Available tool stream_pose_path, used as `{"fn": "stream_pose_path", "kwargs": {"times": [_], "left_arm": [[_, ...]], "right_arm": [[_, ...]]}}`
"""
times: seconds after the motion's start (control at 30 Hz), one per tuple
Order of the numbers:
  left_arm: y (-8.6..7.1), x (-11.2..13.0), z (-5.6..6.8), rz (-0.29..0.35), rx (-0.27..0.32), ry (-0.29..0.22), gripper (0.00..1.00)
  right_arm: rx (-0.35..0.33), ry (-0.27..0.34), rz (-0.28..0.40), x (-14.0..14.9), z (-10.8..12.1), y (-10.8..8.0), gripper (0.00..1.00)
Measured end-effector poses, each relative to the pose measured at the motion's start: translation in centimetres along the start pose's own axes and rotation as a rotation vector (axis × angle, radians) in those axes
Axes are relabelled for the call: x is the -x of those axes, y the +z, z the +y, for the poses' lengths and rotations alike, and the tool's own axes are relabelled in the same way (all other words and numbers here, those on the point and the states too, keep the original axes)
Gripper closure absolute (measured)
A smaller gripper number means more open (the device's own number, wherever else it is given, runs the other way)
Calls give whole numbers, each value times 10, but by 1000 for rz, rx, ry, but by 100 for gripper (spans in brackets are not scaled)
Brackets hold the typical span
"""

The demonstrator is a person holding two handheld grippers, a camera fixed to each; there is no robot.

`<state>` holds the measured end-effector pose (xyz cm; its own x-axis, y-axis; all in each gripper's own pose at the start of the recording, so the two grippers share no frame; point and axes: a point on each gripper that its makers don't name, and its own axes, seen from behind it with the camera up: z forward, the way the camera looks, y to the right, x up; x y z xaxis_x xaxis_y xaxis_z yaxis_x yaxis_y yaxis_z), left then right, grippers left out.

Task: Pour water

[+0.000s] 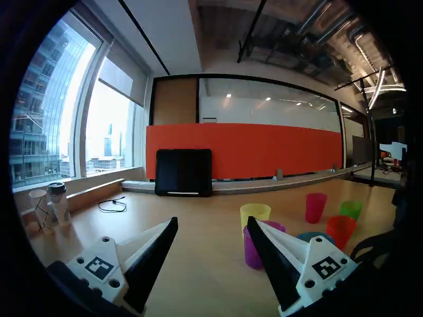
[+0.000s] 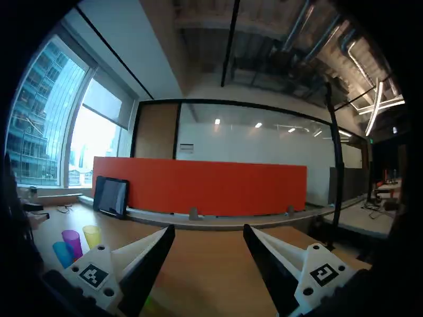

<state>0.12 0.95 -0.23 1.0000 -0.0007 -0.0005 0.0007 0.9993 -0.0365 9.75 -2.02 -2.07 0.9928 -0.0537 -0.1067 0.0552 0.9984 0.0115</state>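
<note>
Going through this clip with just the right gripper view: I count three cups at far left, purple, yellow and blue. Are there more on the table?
Observer: Yes. Beyond those stand a pink cup, a green cup and a red cup.
Operator: Is anything being held on that side?
Observer: No. The left gripper is open and grips nothing.
Operator: Anything else worth noting?
Observer: A lidded cup stands on the ledge by the window.
</note>
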Motion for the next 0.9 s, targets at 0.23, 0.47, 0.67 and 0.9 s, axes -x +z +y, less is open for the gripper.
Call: {"fn": "stream_pose_path", "kwargs": {"times": [0.23, 0.47, 0.67, 0.9], "left_arm": [[0, 0, 1, 0, 0, 0, 2], [0, 0, 1, 0, 0, 0, 3], [0, 0, 1, 0, 0, 0, 3], [0, 0, -1, 0, 0, 0, 3]], "right_arm": [[-1, -13, 1, 12, 1, 6, 0], [12, -5, -17, 36, 3, 13, 0], [5, -1, -39, 60, 5, 10, 0], [13, 41, -55, 75, 14, 11, 0]]}}
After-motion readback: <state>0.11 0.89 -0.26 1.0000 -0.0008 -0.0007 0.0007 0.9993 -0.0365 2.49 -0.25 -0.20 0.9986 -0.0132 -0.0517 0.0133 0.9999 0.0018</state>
